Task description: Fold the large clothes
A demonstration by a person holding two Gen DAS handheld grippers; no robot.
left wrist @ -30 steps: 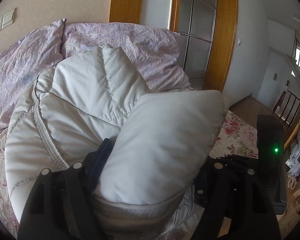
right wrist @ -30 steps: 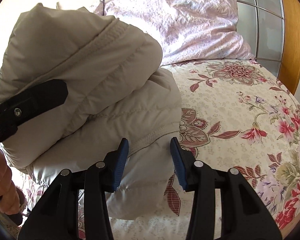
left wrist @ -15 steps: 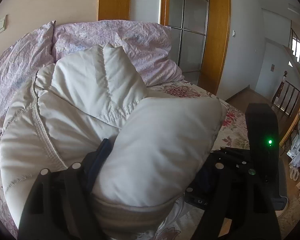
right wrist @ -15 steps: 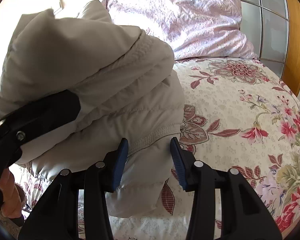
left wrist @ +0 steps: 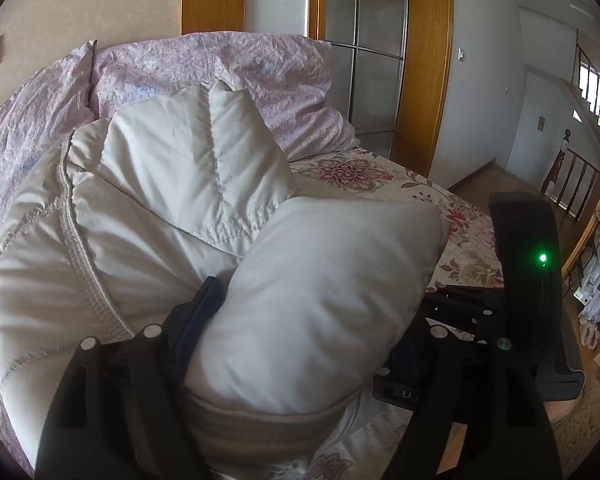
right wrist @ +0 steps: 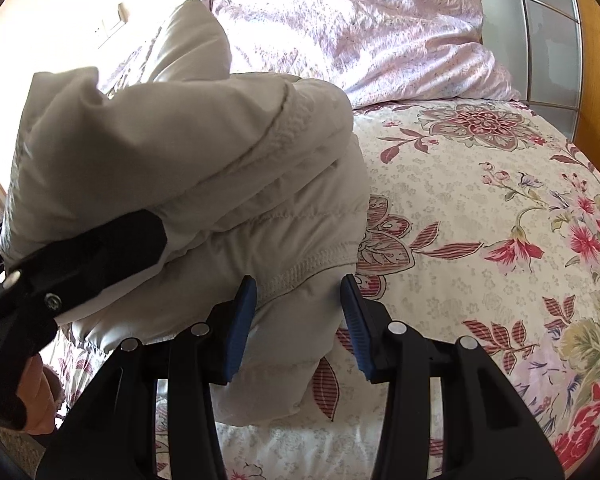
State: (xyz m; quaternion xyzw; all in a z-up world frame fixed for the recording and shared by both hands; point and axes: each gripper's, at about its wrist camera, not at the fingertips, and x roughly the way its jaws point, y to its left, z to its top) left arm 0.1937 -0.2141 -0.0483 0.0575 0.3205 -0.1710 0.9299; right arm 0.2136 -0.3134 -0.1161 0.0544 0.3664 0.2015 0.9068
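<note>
My left gripper [left wrist: 300, 340] clamps a puffy fold of the beige down jacket [left wrist: 148, 216], jaws wide around it. My right gripper [right wrist: 296, 320] stands spread, its pads beside the jacket's hem, not pressing. The jacket lies bunched on the floral bedspread [right wrist: 480, 220], near the lilac pillows [right wrist: 380, 32].
</note>
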